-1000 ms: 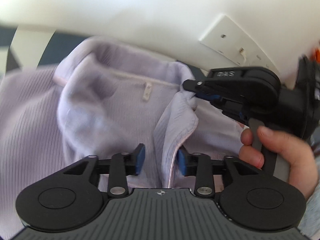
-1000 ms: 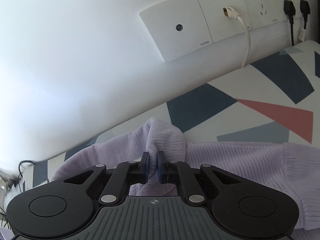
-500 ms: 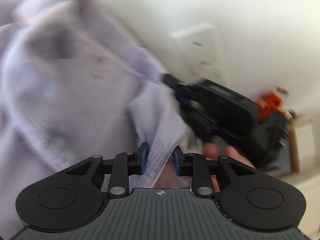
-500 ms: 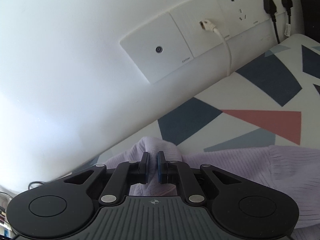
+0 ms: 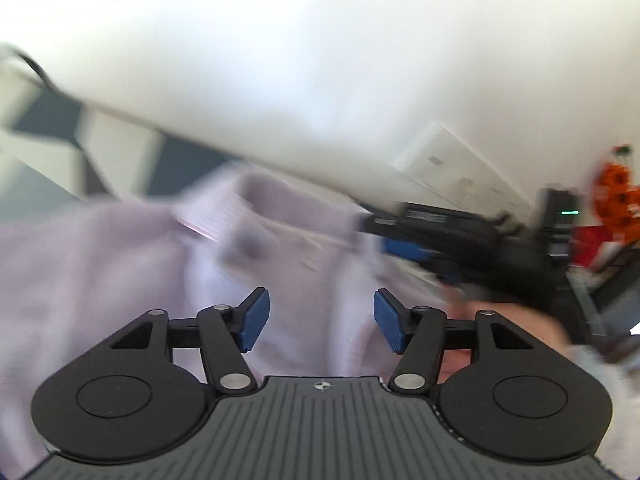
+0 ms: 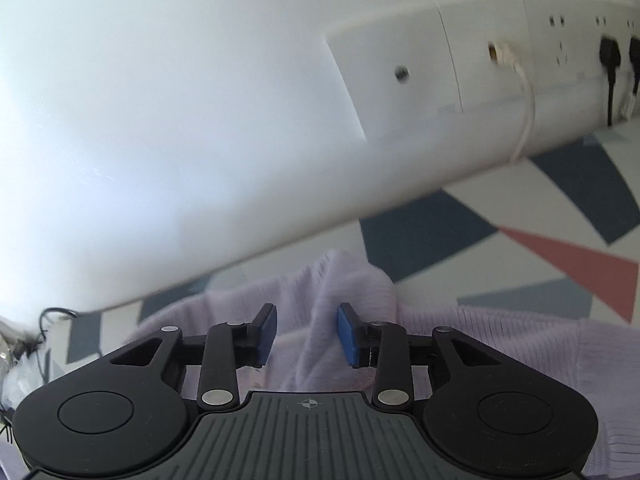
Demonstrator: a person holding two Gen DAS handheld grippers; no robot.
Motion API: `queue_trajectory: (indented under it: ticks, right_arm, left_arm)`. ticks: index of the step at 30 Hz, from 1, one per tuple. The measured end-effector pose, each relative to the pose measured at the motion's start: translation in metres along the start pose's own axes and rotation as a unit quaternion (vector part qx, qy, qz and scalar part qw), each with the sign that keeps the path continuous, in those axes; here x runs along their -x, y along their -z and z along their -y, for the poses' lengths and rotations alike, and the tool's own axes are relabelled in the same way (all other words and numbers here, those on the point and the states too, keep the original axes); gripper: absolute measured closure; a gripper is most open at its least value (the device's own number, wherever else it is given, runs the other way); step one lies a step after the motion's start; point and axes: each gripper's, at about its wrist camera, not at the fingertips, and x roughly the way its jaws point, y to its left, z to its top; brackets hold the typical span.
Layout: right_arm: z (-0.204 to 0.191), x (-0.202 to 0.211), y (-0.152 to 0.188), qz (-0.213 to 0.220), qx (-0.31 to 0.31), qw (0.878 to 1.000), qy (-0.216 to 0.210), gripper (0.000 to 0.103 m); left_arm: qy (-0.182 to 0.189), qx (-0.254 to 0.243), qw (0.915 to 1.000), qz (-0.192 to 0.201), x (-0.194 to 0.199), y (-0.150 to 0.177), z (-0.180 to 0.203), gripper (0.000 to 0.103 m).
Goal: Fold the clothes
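Note:
A lilac ribbed garment (image 5: pixel 120 264) lies crumpled on a patterned cover, blurred in the left wrist view. My left gripper (image 5: pixel 322 322) hovers over it with its jaws opening and the blue pads (image 5: pixel 256 320) well apart, pressing on nothing. My right gripper (image 5: pixel 384 236) shows there at the right, held by a hand (image 5: pixel 504 320), over the garment's far edge. In the right wrist view a raised ridge of the garment (image 6: pixel 340 280) stands between the opening jaws of my right gripper (image 6: pixel 307 334); the pads do not squeeze it.
A white wall runs close behind the garment, with socket plates (image 6: pixel 400 76), a white cable (image 6: pixel 528 116) and black plugs (image 6: pixel 610 56). The cover (image 6: pixel 560 248) has dark blue, grey and red shapes. Orange items (image 5: pixel 618 196) stand at the far right; loose wires (image 6: pixel 52 314) at the left.
Both grippers have opened and let go of the lilac cloth that they pinched. The left gripper has pulled back and risen, and its view has swung; the right one has lifted slightly.

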Motion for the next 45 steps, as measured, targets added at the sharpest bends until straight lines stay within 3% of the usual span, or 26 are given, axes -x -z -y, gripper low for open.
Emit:
queue_trajectory:
  ticks: [2,5,7,9,10,12,16,26,28,30,35,40,43,45]
  right_arm:
    - [-0.013,0.007,-0.002,-0.008,0.019,0.999,-0.040,0.071]
    - [-0.035,-0.002,0.002,-0.065,0.040,0.991,-0.112,0.071]
    - [-0.051,-0.010,0.007,-0.091,0.061,0.984,-0.138,0.071]
    - [-0.064,-0.019,0.010,-0.111,0.083,0.980,-0.142,0.071]
    - [-0.068,-0.024,0.009,-0.118,0.092,0.978,-0.143,0.071]
    - [-0.070,-0.034,0.005,-0.135,0.110,0.975,-0.138,0.071]
    - [-0.081,-0.048,-0.003,-0.201,0.169,0.954,-0.144,0.071]
    - [-0.100,-0.059,0.005,-0.245,0.257,0.928,-0.114,0.071]
    - [-0.095,-0.064,0.008,-0.249,0.262,0.928,-0.089,0.076]
    - [-0.085,-0.065,0.005,-0.246,0.241,0.935,-0.086,0.089]
    - [-0.062,-0.056,-0.008,-0.228,0.191,0.950,-0.094,0.089]
    - [-0.032,-0.063,-0.012,-0.238,0.114,0.959,-0.105,0.087]
    - [-0.011,-0.065,-0.013,-0.242,0.051,0.963,-0.107,0.083]
    - [-0.006,-0.051,-0.015,-0.221,0.038,0.968,-0.110,0.075]
  left_arm:
    - [-0.020,0.011,0.9997,0.000,0.000,0.004,-0.006,0.044]
    - [-0.031,0.023,0.9990,-0.022,-0.018,0.010,-0.007,0.044]
    - [-0.032,0.014,0.9990,-0.027,-0.031,0.017,-0.002,0.044]
    - [-0.025,-0.008,0.9991,-0.032,-0.036,0.026,0.009,0.045]
    - [-0.022,-0.024,0.9989,-0.032,-0.038,0.031,0.015,0.051]
    - [-0.024,-0.044,0.9980,-0.039,-0.044,0.036,0.023,0.053]
    - [-0.016,-0.058,0.9971,-0.047,-0.052,0.043,0.027,0.052]
    - [-0.040,-0.169,0.9840,-0.038,-0.062,0.065,0.065,0.046]
    - [-0.044,-0.183,0.9814,-0.037,-0.063,0.069,0.068,0.046]
    - [-0.043,-0.185,0.9811,-0.036,-0.060,0.070,0.070,0.046]
    - [-0.009,-0.160,0.9863,-0.038,-0.046,0.070,0.075,0.046]
    - [0.029,-0.157,0.9853,-0.060,-0.047,0.084,0.087,0.042]
    - [0.035,-0.171,0.9823,-0.067,-0.060,0.094,0.110,0.038]
    - [0.037,-0.174,0.9820,-0.063,-0.058,0.095,0.117,0.037]
